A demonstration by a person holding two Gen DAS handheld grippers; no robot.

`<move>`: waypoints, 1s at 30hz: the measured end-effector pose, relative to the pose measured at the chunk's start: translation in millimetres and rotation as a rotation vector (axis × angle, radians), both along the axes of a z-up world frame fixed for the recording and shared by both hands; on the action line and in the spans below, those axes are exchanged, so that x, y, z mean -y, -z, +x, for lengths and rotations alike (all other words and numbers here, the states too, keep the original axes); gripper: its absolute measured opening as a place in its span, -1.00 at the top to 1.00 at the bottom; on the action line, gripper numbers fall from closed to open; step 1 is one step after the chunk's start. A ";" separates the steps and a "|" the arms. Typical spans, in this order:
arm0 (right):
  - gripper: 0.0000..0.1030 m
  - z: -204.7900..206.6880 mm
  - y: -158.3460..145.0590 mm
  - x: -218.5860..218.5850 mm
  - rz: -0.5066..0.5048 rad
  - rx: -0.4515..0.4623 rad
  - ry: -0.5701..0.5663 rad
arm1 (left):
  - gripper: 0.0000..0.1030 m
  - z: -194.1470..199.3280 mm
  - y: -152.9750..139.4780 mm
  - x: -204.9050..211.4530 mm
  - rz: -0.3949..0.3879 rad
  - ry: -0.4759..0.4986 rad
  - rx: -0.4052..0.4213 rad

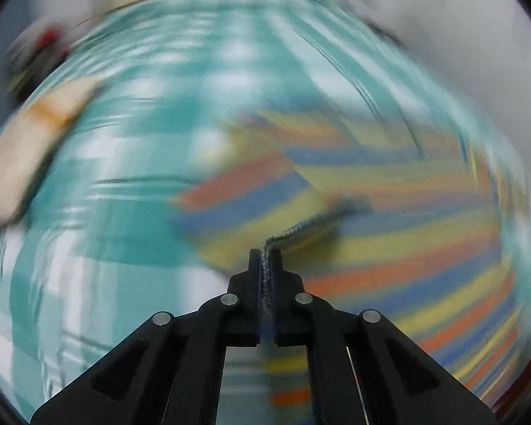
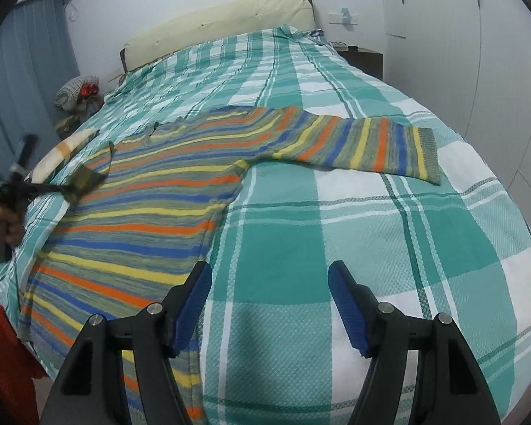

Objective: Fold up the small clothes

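Across the bed [image 2: 389, 248] lies the striped sweater [image 2: 152, 184], spread flat with one sleeve stretched toward the far side. Its other cuff is pinched tight in the left gripper [image 1: 265, 258], seemingly mid-swing over the body. Right gripper [image 2: 269, 283] hangs spread wide, empty; next likely the outstretched sleeve.

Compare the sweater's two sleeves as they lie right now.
The right-hand sleeve lies flat and stretched out sideways across the checked bedspread, its cuff free. The left-hand sleeve is lifted off the sweater body, its cuff pinched in the left tool. The right tool hangs open, touching neither. Both sleeves share the same orange, yellow and blue stripes.
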State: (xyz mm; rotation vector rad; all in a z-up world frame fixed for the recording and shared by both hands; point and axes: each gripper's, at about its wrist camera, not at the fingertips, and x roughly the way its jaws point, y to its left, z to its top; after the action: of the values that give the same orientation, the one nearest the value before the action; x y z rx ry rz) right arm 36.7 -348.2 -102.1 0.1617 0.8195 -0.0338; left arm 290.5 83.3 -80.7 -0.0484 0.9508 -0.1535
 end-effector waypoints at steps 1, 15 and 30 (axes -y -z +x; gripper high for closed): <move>-0.32 0.6 0.2 0.6 -0.004 0.003 0.003 | 0.96 6.6 -8.2 -32.7 -0.059 -0.111 0.016; -0.32 26.0 18.3 -6.3 0.015 -0.040 -0.034 | 1.00 43.9 40.5 -181.5 -0.041 -0.569 -0.097; -0.68 27.2 21.6 -8.9 -0.073 -0.075 0.009 | -0.49 -0.8 53.9 -184.7 0.085 -0.603 -0.140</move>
State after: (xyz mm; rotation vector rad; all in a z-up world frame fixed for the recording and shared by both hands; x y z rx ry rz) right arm 63.8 -339.3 -123.7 0.0958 0.8908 -0.0779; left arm 289.8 268.1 -134.5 -0.2659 1.0431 0.4515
